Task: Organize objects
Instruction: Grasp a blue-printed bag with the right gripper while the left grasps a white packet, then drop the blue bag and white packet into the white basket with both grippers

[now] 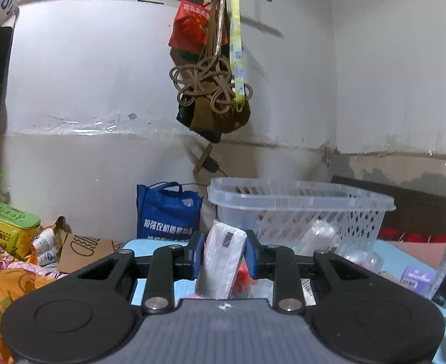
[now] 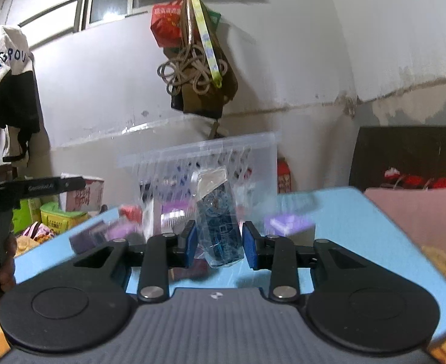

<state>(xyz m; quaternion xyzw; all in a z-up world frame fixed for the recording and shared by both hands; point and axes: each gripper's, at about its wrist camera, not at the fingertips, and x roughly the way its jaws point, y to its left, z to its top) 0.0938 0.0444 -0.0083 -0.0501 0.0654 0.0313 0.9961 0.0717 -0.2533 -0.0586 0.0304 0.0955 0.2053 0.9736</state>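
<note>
My left gripper (image 1: 224,253) is shut on a white plastic-wrapped packet (image 1: 221,261), held upright just in front of the clear perforated basket (image 1: 298,209). My right gripper (image 2: 219,242) is shut on a clear packet with blue print (image 2: 219,224), held above the light blue table (image 2: 359,227) in front of the same basket (image 2: 198,157). The basket holds some clear wrapped items (image 1: 320,233). Small purple boxes (image 2: 286,223) lie on the table, blurred.
A blue tote bag (image 1: 166,212), a brown paper bag (image 1: 83,250) and a green box (image 1: 9,221) sit to the left. Bags and rope (image 1: 210,91) hang on the wall. A purple box (image 1: 420,276) lies at the right. The left gripper's arm (image 2: 38,188) shows at the left.
</note>
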